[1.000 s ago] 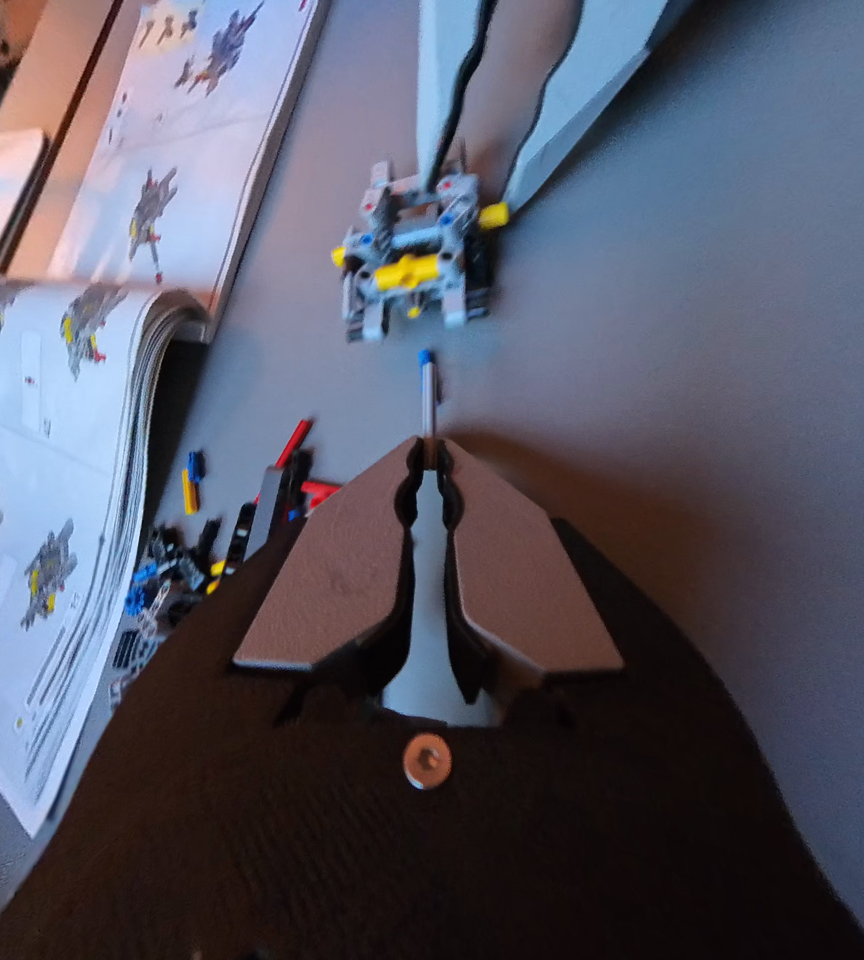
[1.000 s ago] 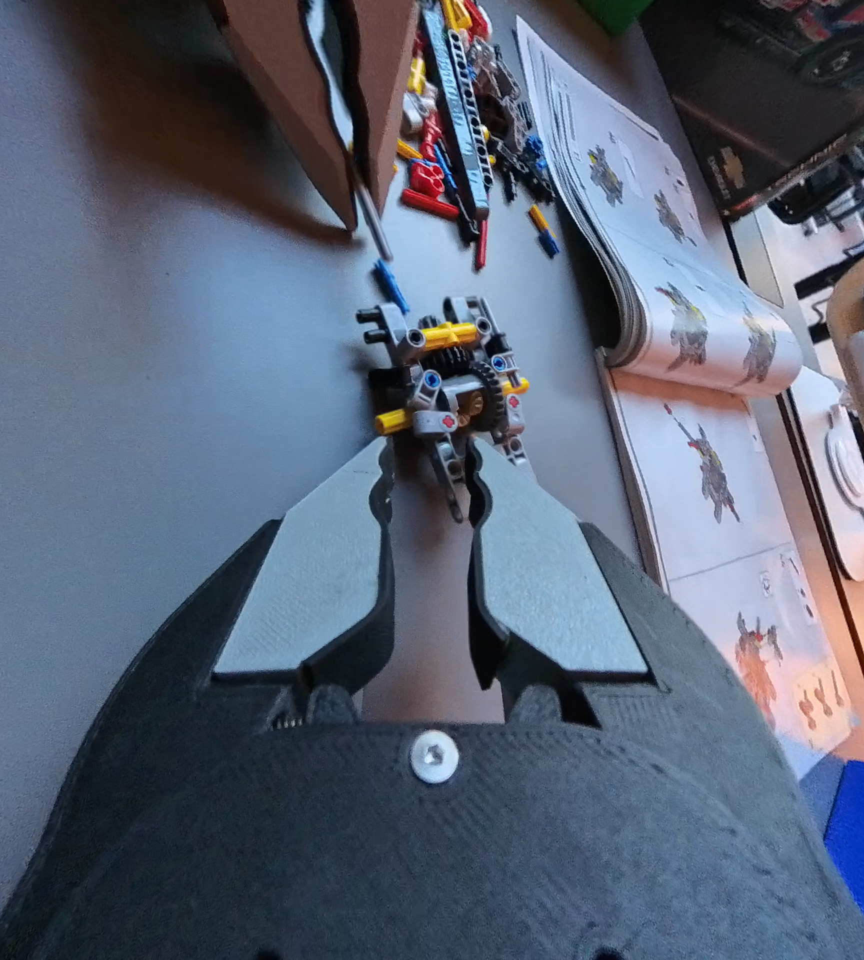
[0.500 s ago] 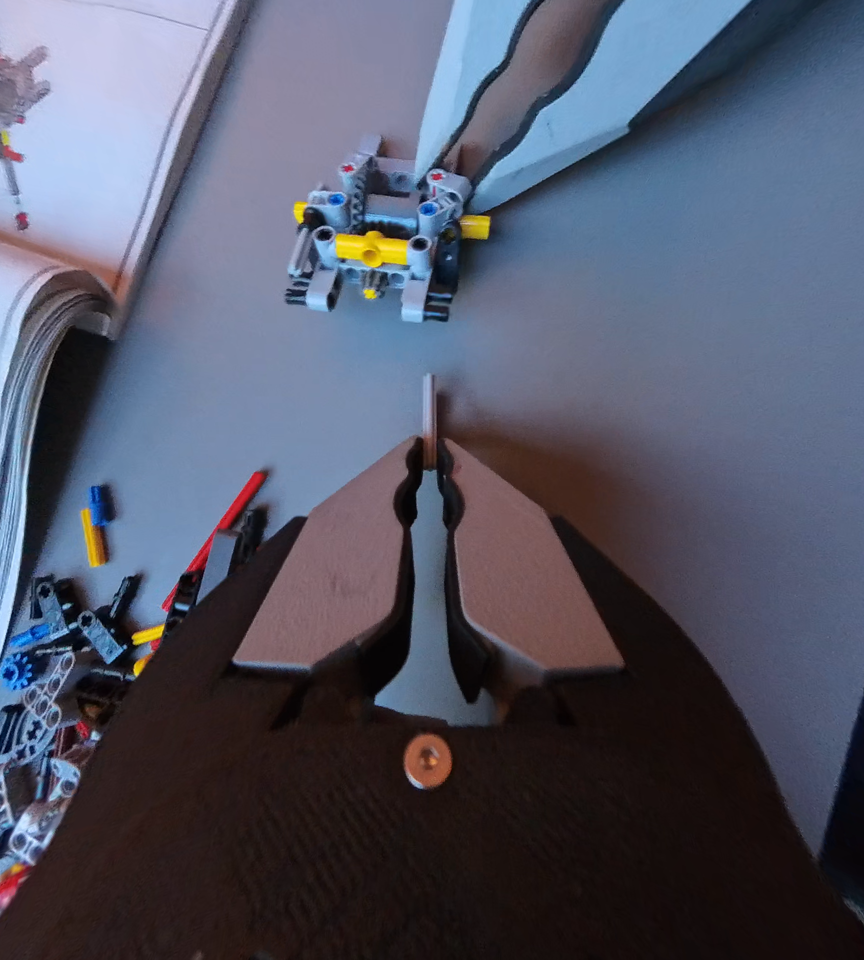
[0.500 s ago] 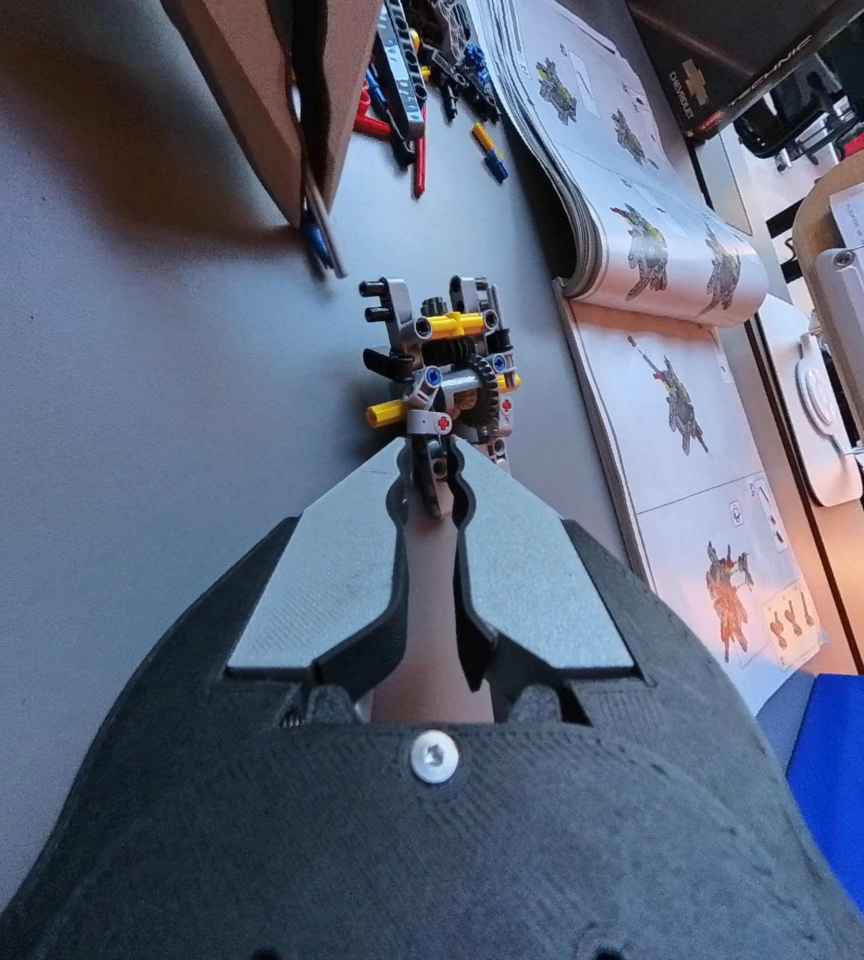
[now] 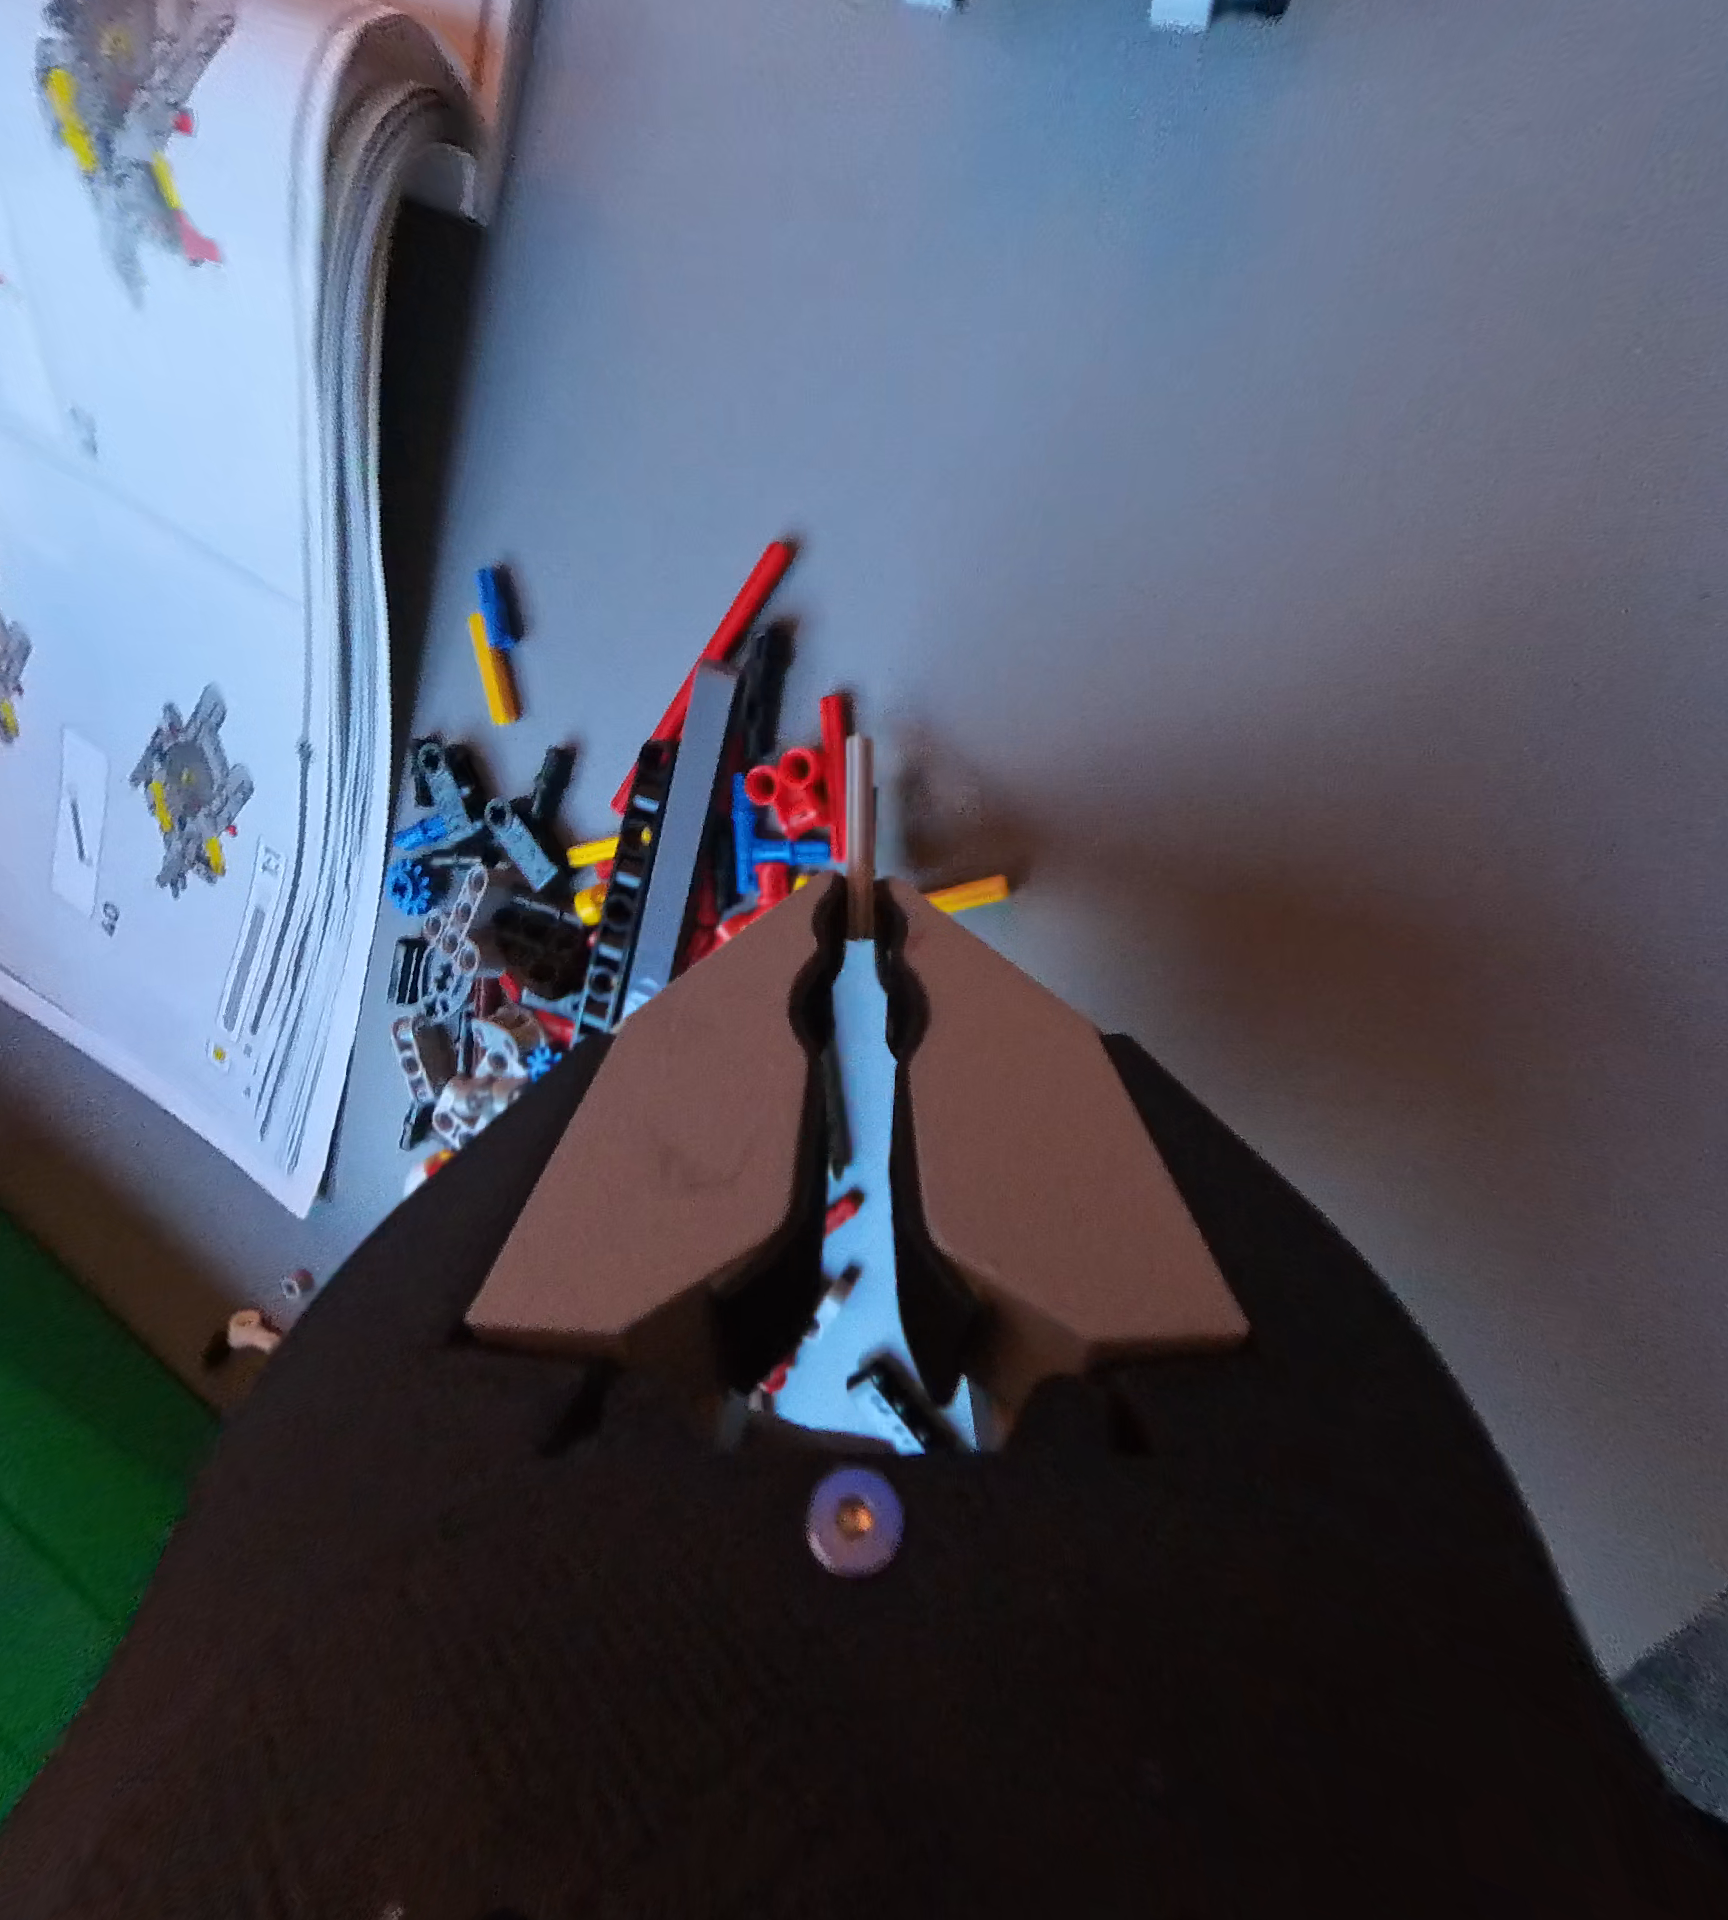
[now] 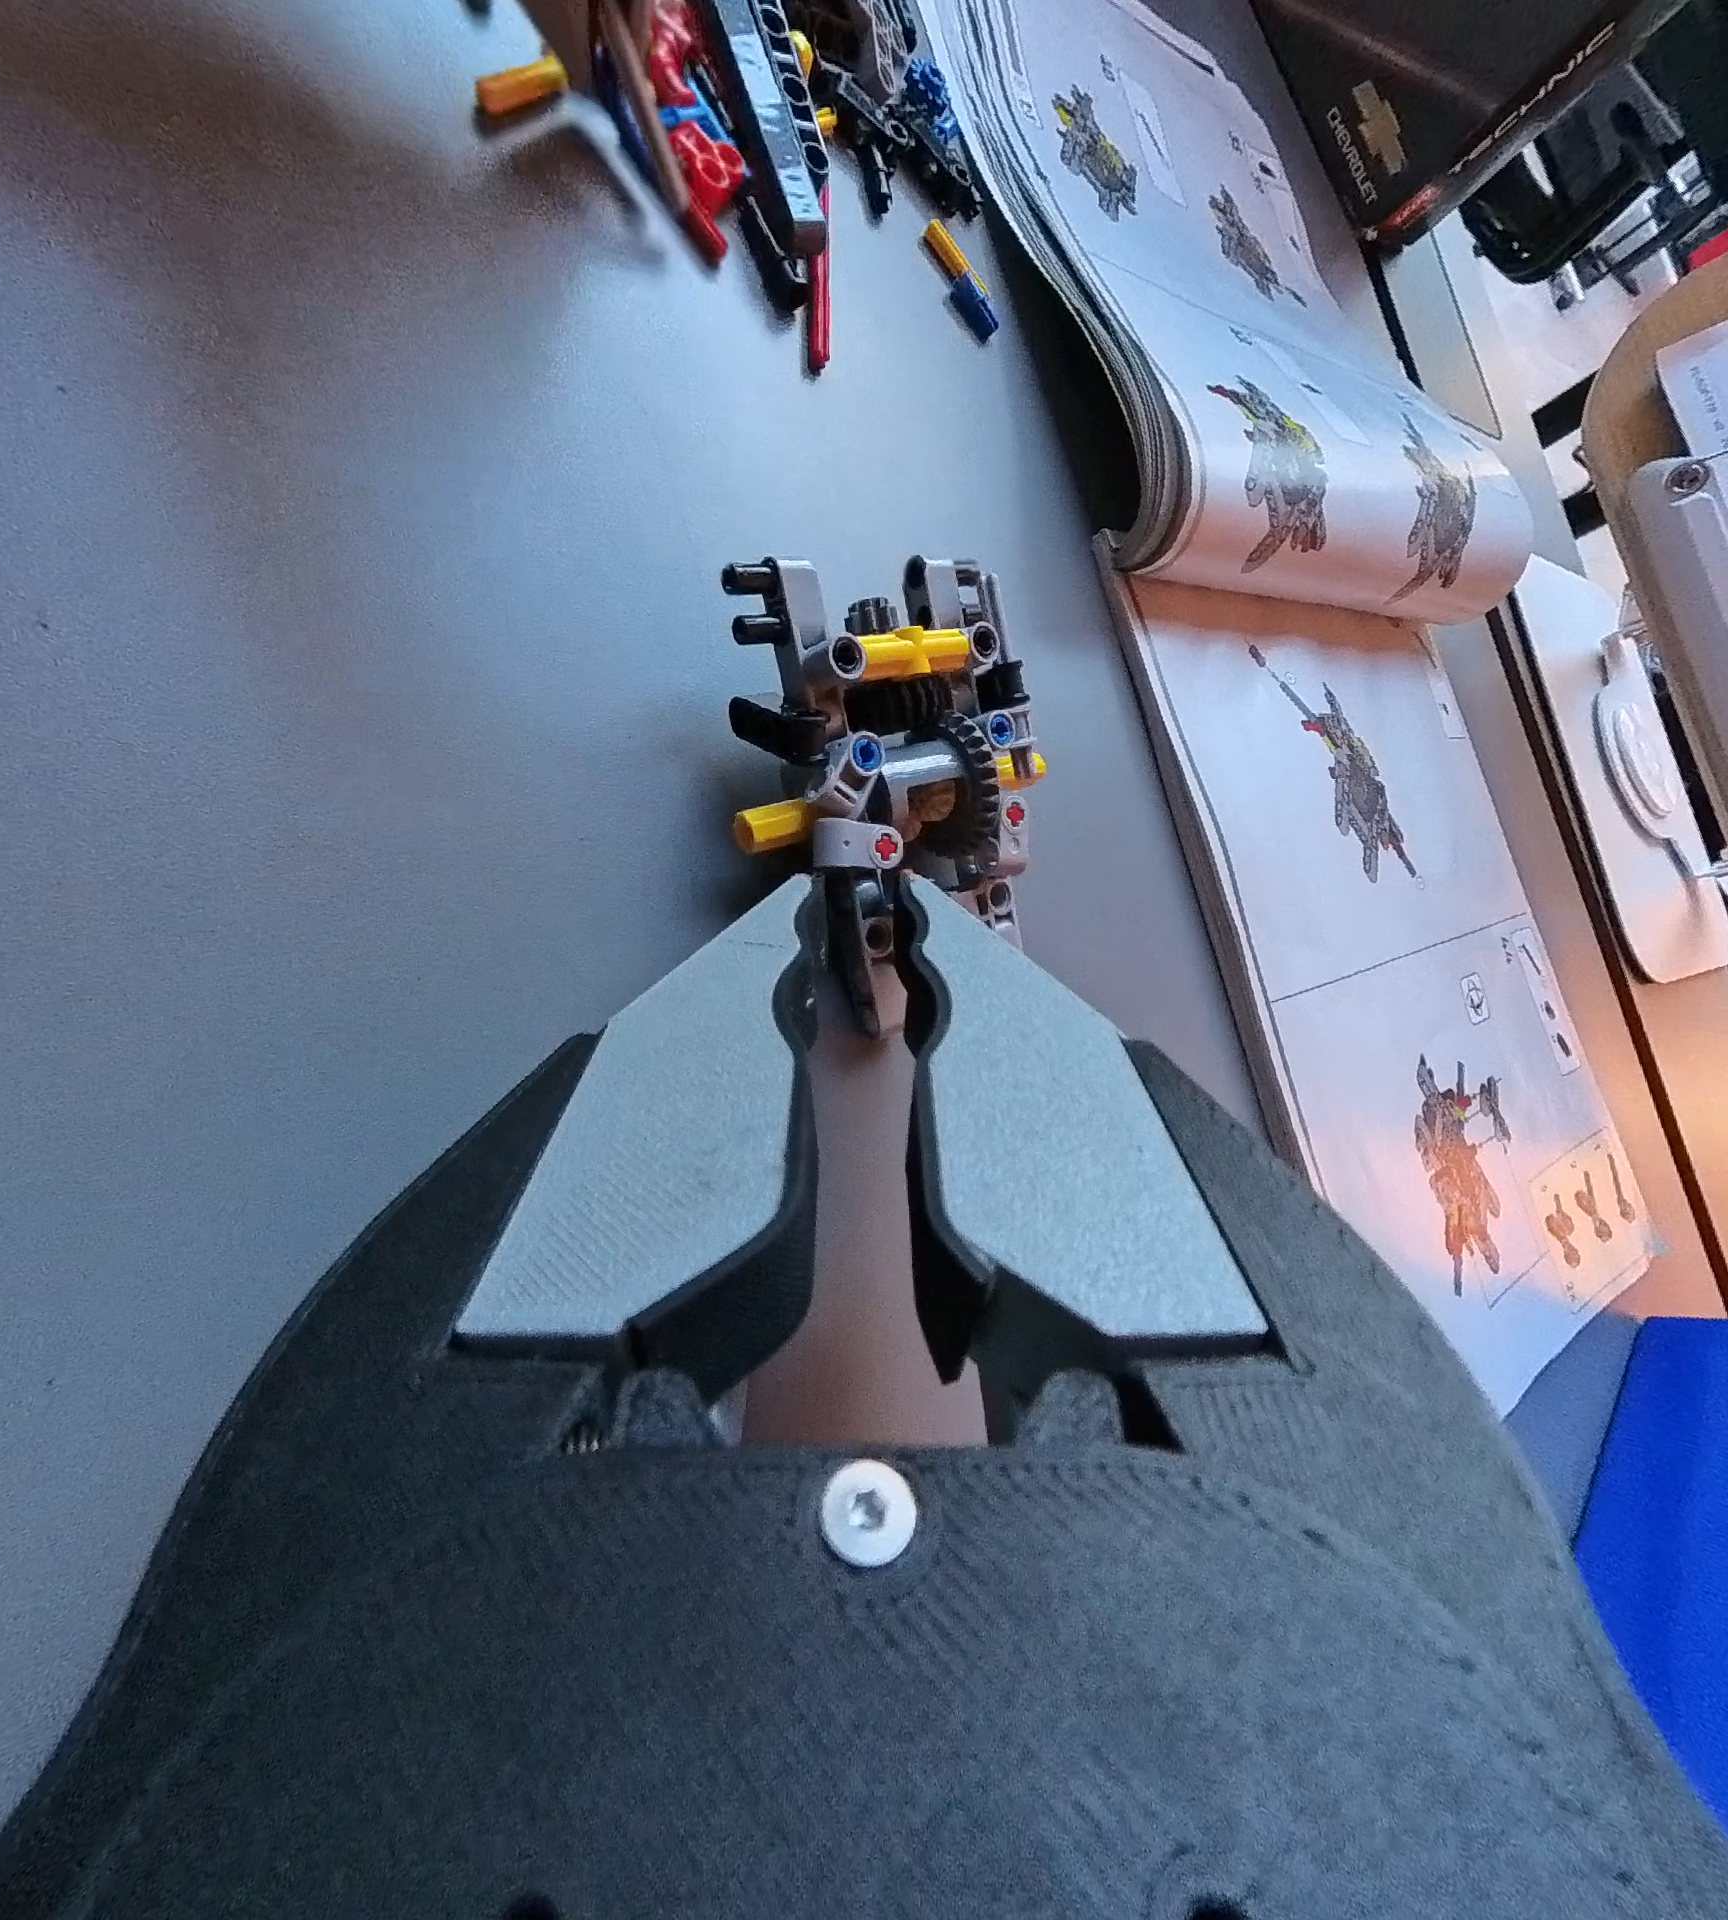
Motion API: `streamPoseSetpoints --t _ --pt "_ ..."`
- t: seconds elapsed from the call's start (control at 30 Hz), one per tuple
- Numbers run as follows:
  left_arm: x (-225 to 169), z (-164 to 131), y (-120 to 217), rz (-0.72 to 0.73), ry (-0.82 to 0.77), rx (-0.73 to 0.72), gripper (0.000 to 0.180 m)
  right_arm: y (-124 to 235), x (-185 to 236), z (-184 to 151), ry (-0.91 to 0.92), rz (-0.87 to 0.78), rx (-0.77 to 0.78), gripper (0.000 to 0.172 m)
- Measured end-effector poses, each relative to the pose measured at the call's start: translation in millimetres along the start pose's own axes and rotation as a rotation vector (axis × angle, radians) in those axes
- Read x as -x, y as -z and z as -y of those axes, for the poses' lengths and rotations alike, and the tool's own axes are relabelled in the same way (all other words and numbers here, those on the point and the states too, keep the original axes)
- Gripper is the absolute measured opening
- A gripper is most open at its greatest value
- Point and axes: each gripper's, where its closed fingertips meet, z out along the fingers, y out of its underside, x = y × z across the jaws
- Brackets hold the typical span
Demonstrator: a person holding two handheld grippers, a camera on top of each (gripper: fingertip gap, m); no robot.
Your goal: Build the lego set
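The right gripper (image 6: 855,904) clamps a dark beam on the model (image 6: 901,748), which stands on the table (image 6: 320,623); only its own view shows this. The left gripper (image 5: 858,894) pinches a grey axle (image 5: 858,800) over the parts pile (image 5: 611,883). A manual (image 5: 112,520) lies at nine o'clock.

Glossy plastic building pieces (image 5: 694,831) lie on a smooth matt grey table (image 5: 1255,468) beside a satin-paper instruction booklet (image 6: 1307,488) (pages curling).
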Motion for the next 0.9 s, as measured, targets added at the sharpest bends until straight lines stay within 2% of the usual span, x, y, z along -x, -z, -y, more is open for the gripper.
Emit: streamPoseSetpoints --t 0.07,0.2,0.37,0.5,0.67,0.77,0.9 --pt "1.8 6.8 10.9 0.000 0.037 -0.069 0.002 1.2 0.9 1.6 0.001 0.006 -0.013 0.009" --pt "-12.7 44.3 26.3 -0.023 0.007 -0.232 0.002 4.1 0.8 5.4 -0.018 0.022 -0.047 0.008" --pt "-39.1 80.0 9.7 -0.051 -0.110 -0.316 0.002 10.9 1.1 11.9 -0.035 0.042 -0.108 0.010" --pt "-48.4 90.1 -10.0 -0.113 -0.133 -0.333 0.002 15.3 1.3 14.4 -0.034 0.049 -0.142 0.011" --pt "-51.3 103.8 -14.4 -0.168 -0.175 -0.402 0.002 20.9 -2.5 16.5 -0.068 0.064 -0.184 0.010" --pt "-57.9 103.8 -20.0 -0.222 -0.199 -0.393 0.001 24.1 4.6 27.0 -0.066 0.091 -0.230 0.009" --pt "-56.7 104.4 -19.9 -0.201 -0.259 -0.411 0.002 18.2 13.2 36.1 -0.044 0.092 -0.223 0.006"
